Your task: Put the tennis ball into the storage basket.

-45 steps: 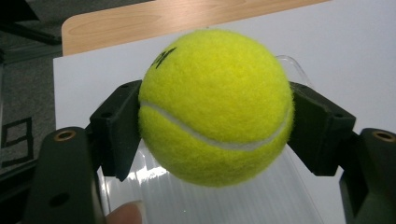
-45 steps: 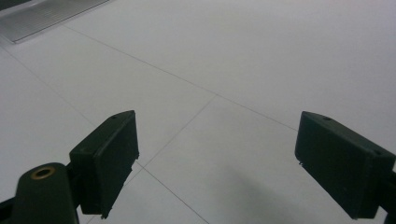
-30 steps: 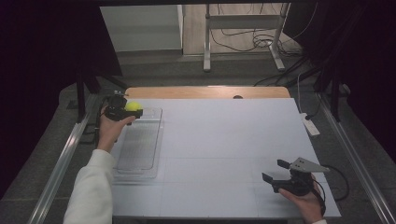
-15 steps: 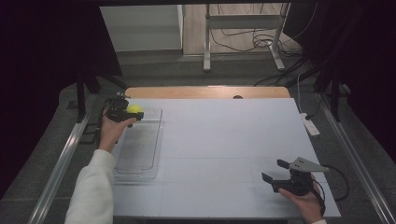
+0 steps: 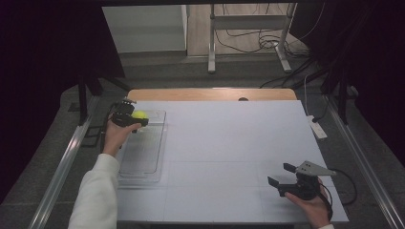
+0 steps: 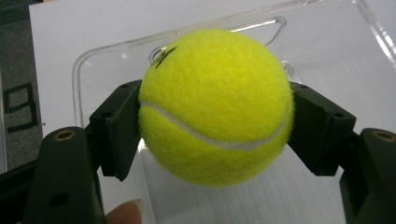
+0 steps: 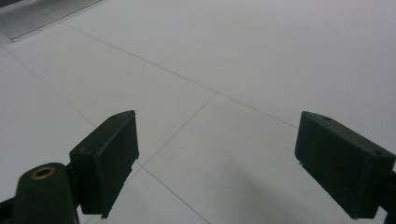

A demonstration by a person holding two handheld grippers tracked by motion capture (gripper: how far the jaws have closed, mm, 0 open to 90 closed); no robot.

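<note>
High view: left claw point(image 5: 135, 118) grips the ball point(image 5: 139, 115) over the tray point(image 5: 143, 160)'s far end; right claw point(image 5: 285, 176) rests spread, empty. Next, likely lower and release.

Worktop point(image 5: 224, 143): white sheet surface with thin grid lines, a wood-coloured edge showing along the far side. Clear plastic tray point(image 5: 143, 157) lies flat near the left edge, long side running front to back. Small white device point(image 5: 317, 128) sits at the right edge, partly overhanging. A small dark spot sits at the far edge, too small to identify.
</note>
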